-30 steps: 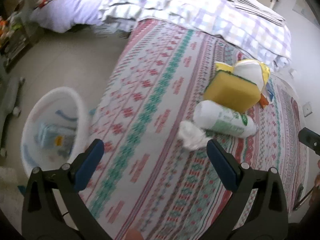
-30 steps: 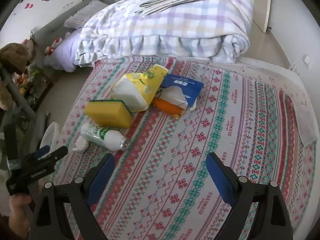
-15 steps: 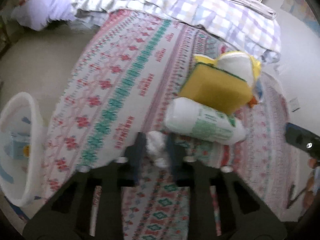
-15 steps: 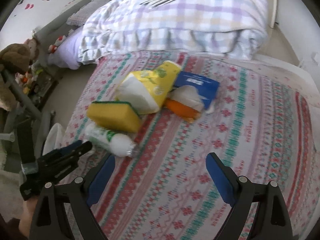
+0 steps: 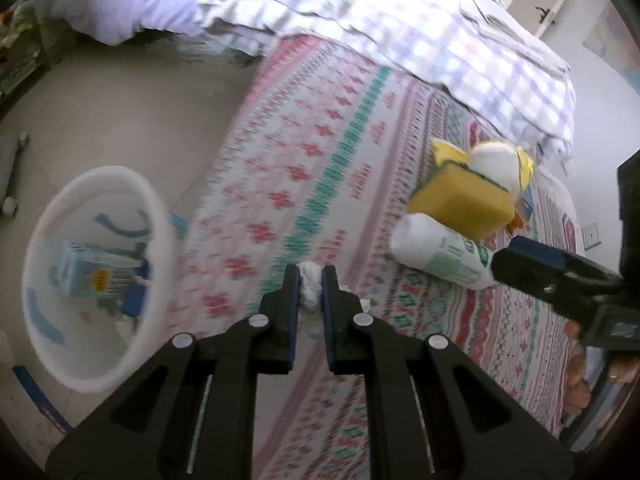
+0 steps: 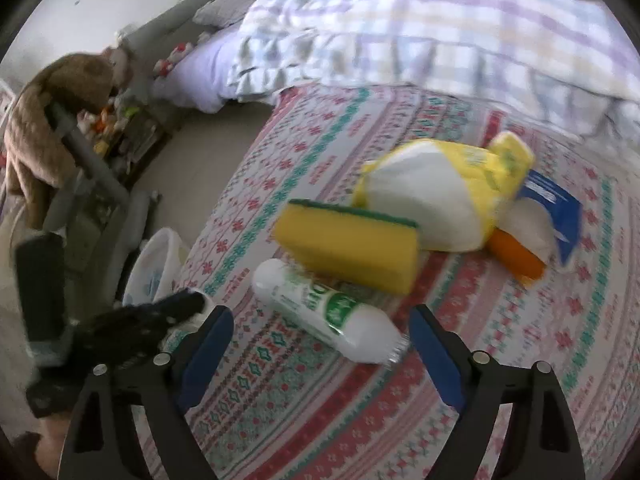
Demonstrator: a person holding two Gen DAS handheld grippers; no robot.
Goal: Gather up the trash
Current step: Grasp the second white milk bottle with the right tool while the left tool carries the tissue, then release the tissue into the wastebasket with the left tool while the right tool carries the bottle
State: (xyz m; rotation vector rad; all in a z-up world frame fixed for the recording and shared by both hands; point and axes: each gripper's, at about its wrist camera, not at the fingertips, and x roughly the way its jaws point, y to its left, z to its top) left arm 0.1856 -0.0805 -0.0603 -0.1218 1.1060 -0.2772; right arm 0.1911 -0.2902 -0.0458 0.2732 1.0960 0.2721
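The left claw (image 5: 310,280) is gripping a crumpled white tissue (image 5: 309,285) over the near left edge of the bed (image 5: 328,152); its jaws have just been closing on the wad. Left of that edge, on the floor, a white bin (image 5: 100,276) is standing with open room around it. The right claw (image 6: 320,332) is hanging wide open, empty, over a white tube (image 6: 324,312), which is touching a yellow sponge (image 6: 348,248). Beyond them a yellow packet (image 6: 440,196) is lying, with bare bedspread stretching right.
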